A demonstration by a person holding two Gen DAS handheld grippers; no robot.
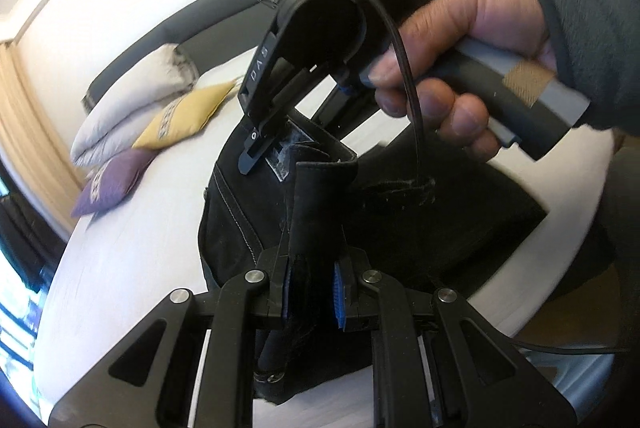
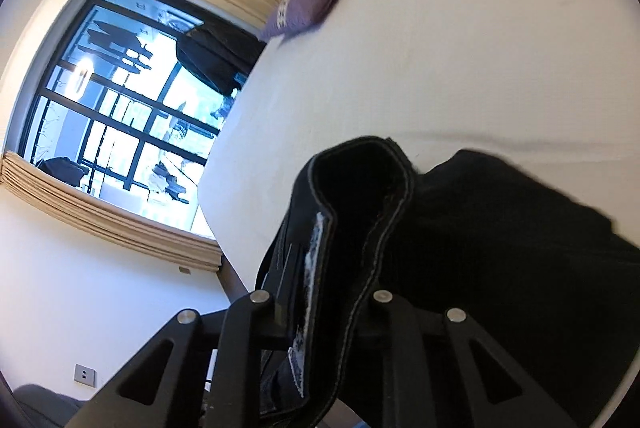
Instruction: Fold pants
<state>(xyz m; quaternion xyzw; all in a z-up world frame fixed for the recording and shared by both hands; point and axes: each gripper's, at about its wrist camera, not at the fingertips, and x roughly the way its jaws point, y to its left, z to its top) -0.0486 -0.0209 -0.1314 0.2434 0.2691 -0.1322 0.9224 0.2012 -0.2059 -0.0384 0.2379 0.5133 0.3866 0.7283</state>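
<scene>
Black pants (image 1: 400, 211) hang over a white bed (image 1: 132, 260). My left gripper (image 1: 312, 292) is shut on an upright fold of the pants between its blue pads (image 1: 338, 294). The right gripper (image 1: 264, 155), held by a hand (image 1: 460, 39), is shut on the waistband further back in the left wrist view. In the right wrist view the black pants (image 2: 460, 228) are bunched up, with the waistband and a white label standing between the fingers of the right gripper (image 2: 320, 312); its tips are hidden by cloth.
White pillows (image 1: 120, 115), a yellow cushion (image 1: 184, 115) and a purple cushion (image 1: 112, 183) lie at the head of the bed by a dark headboard (image 1: 168, 31). A large window (image 2: 132, 107) with beige blinds is beyond the bed edge.
</scene>
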